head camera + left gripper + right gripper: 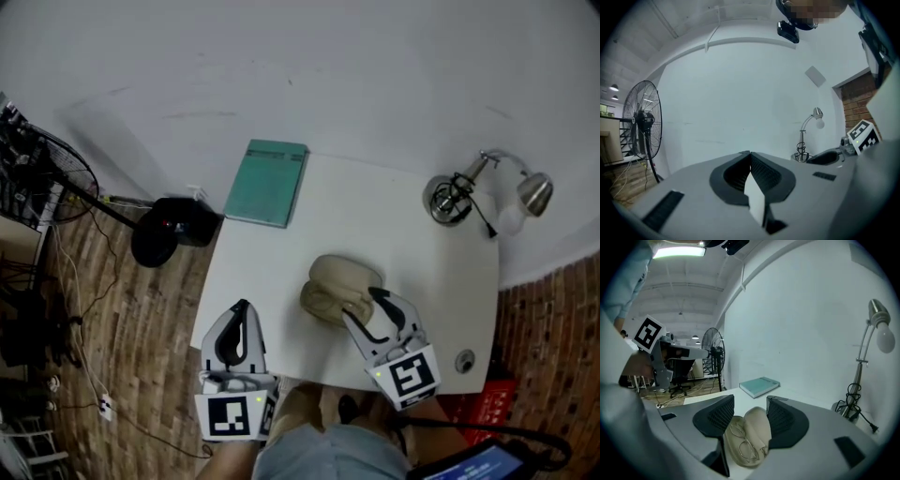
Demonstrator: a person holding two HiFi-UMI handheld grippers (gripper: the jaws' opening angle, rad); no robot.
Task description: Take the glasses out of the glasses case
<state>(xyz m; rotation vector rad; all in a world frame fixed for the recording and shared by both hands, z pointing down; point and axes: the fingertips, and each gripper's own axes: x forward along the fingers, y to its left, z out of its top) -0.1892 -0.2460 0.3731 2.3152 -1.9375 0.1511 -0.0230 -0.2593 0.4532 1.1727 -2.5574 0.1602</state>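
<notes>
Open beige glasses case (339, 286) lies on white table (394, 216), glasses (740, 439) resting inside. Right gripper (364, 305) has jaws parted, one either side of the case. Left gripper (242, 307) is pinched closed on nothing, near the table's front-left edge.

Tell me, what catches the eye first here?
An open beige glasses case with glasses inside lies central on the white table. The right claw points at it, jaws apart; the left claw is shut by the near-left edge. A teal book and desk lamp sit at the far edge.
</notes>
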